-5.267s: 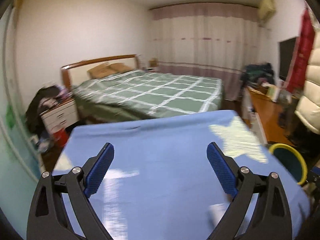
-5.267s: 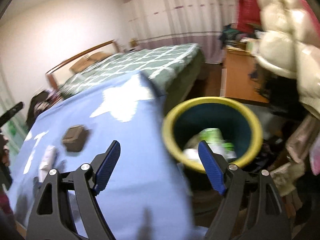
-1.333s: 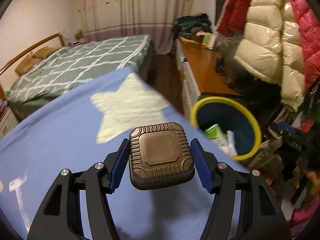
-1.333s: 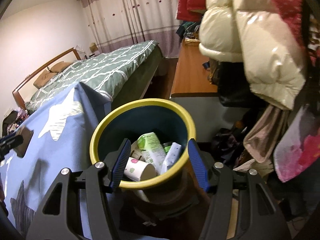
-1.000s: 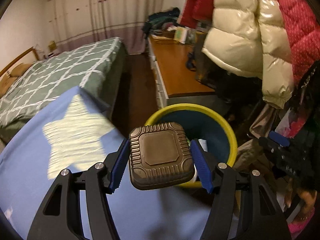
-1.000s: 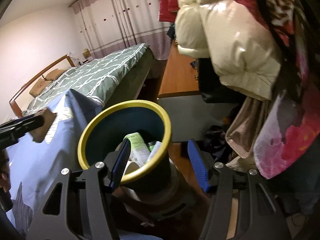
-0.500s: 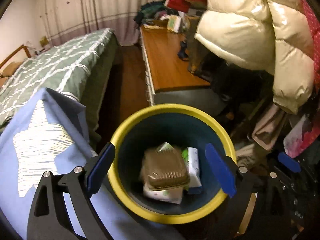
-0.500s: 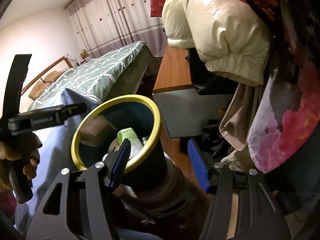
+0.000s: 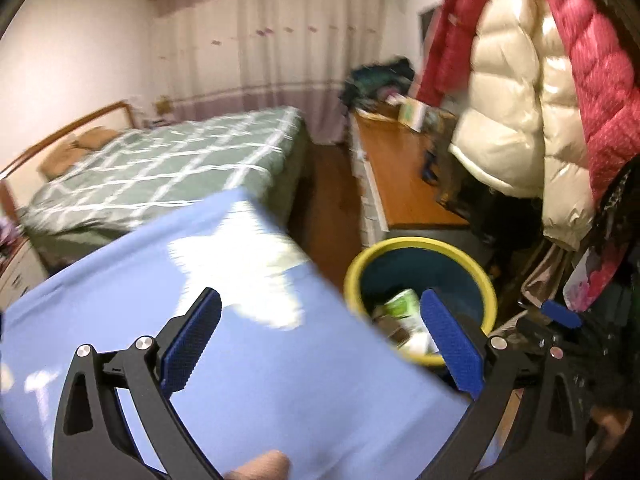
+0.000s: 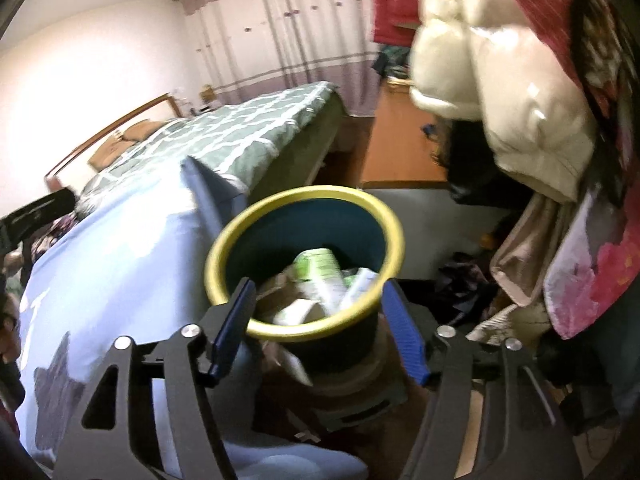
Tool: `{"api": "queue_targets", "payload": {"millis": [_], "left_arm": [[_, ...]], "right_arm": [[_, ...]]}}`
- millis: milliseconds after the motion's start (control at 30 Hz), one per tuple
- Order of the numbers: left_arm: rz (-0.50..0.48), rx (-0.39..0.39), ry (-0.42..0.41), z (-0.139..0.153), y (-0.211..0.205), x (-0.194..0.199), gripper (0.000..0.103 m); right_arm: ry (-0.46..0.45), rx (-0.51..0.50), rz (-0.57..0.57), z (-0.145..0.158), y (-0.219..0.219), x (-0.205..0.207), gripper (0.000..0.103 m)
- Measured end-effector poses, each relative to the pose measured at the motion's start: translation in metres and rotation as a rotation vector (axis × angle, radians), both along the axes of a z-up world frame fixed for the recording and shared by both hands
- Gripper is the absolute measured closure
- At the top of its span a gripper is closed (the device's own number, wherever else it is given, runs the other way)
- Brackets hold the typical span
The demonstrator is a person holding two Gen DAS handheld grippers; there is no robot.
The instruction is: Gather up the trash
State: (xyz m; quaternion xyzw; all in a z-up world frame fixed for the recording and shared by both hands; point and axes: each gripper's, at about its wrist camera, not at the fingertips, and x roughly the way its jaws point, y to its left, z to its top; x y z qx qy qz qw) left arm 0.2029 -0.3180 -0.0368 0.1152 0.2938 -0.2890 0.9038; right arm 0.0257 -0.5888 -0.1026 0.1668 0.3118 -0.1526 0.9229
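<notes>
Trash sits loose in the bin (image 10: 362, 208) beside the right corner of my surface (image 9: 248, 360): soft green-and-white packets (image 10: 320, 268) and crumpled paper, light and crushable by the look of them, best pinched across a flat side. My left tongs (image 9: 320, 340) are opening wide over that corner with nothing between them. My right tongs (image 10: 316, 324) are opening too, empty, hovering just above the bin's near yellow rim. The surface drops straight off beside the bin. Hanging coats (image 9: 520, 92) crowd the right side, so free room lies back over the blue cloth, where no trash shows from here.
</notes>
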Motion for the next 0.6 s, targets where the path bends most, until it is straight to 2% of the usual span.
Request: {"api": "queue_targets", "payload": {"millis": [133,233,300,367,500,600], "left_arm": [[0.141,0.005,-0.041,0.004,0.077,-0.026,0.005],[0.264,-0.009,-0.032,0.004,0.138,-0.043,0.005],[0.351,-0.046,-0.015,0.004,0.180,-0.055,0.005],[0.434,-0.086,-0.030,0.008,0.218,-0.072,0.005],[0.519,-0.091,-0.074,0.011,0.256,-0.102,0.005],[0.538,-0.121,-0.091,0.014,0.273,-0.122,0.005]], "right_arm": [[-0.032,-0.043,0.112,0.018,0.045,0.006,0.028],[-0.044,-0.070,0.183,0.027,0.074,0.011,0.024],[-0.051,-0.084,0.223,0.033,0.092,0.012,0.024],[-0.057,-0.101,0.251,0.039,0.106,0.013,0.023],[-0.078,-0.141,0.291,0.052,0.130,0.005,0.019],[-0.099,-0.163,0.305,0.061,0.143,-0.006,0.017]]}}
